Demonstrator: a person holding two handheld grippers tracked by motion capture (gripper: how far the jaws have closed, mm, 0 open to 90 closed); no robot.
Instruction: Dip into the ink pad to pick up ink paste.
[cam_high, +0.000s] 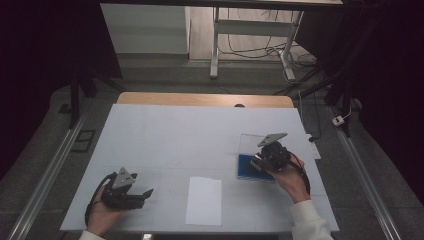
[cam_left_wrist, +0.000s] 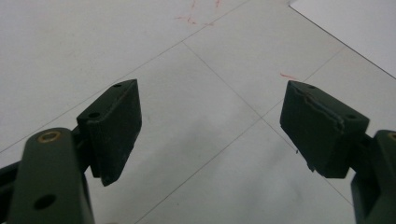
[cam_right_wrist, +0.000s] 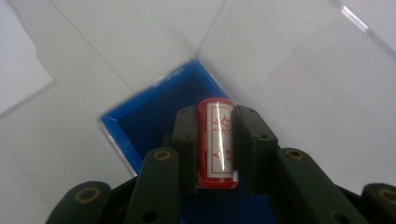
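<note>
Fingers (cam_right_wrist: 184, 140) of the right gripper (cam_right_wrist: 215, 135) are clenched on a small red cylinder (cam_right_wrist: 215, 142), a stamp-like piece with a white label bearing red characters, held squarely between both pads with its upper end standing proud of them. It hangs directly over a blue tray (cam_right_wrist: 140, 122) that has a clear lid (cam_right_wrist: 299, 70) standing open on its far side. On the high view the right gripper (cam_high: 271, 155) sits above this blue tray (cam_high: 246, 166) at the right of the counter (cam_high: 165, 135), with a white sheet of paper (cam_high: 204, 200) lying near the front edge at centre. Fingers (cam_left_wrist: 116, 126) of the left gripper (cam_left_wrist: 210, 130) stand released and wide apart over bare counter, holding nothing; that gripper (cam_high: 131, 189) rests at the near left, well apart from the work. Judged step: setting the cylinder down into the tray. To do it well, the descent should stay vertical and slow, the cylinder kept clear of the tray's near wall and of the open lid, and the grip held until the piece bears on the blue floor, then eased off without dragging it sideways.
</note>
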